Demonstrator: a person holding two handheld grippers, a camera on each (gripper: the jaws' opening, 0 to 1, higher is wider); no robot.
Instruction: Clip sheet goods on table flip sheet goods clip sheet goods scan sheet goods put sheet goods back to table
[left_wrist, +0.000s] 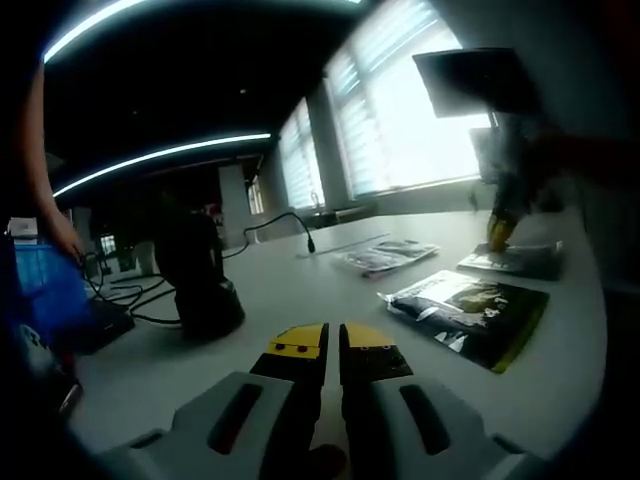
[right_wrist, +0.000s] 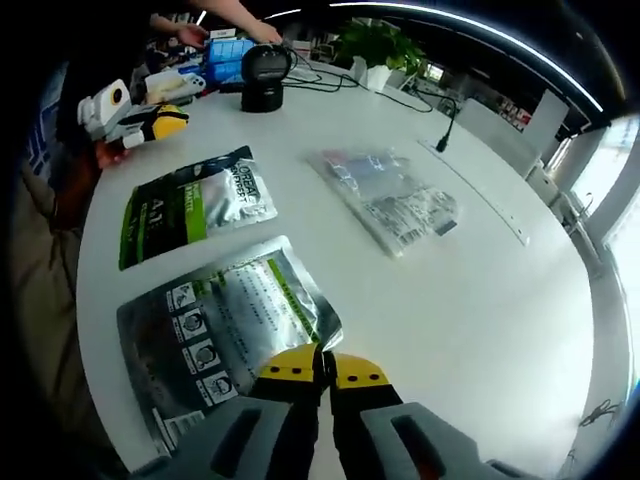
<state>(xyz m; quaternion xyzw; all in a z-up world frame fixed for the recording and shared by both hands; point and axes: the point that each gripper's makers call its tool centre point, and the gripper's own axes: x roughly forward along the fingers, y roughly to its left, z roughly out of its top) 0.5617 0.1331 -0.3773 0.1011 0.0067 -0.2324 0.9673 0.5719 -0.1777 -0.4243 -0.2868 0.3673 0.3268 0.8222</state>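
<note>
White and round-edged, the worktop (right_wrist: 480, 300) stands in a dim office with bright blinds behind it, and carries three flat packs and a black desktop scanner on a stand (right_wrist: 263, 78). In the right gripper view, the right gripper (right_wrist: 322, 372) has its yellow-tipped jaws drawn together at the edge of the silver foil pouch with green print (right_wrist: 235, 325), apparently pinching its near corner, though the contact itself is hard to confirm. Ahead and left of those jaws lies a green-and-silver pouch (right_wrist: 195, 208); ahead and right, a clear plastic packet (right_wrist: 390, 200). The left gripper (left_wrist: 331, 352) hovers over bare worktop with jaws closed on nothing. Judgement: the first clipping is at most begun; the pouch lies flat, so flipping, re-clipping, scanning and return all remain outstanding.
</note>
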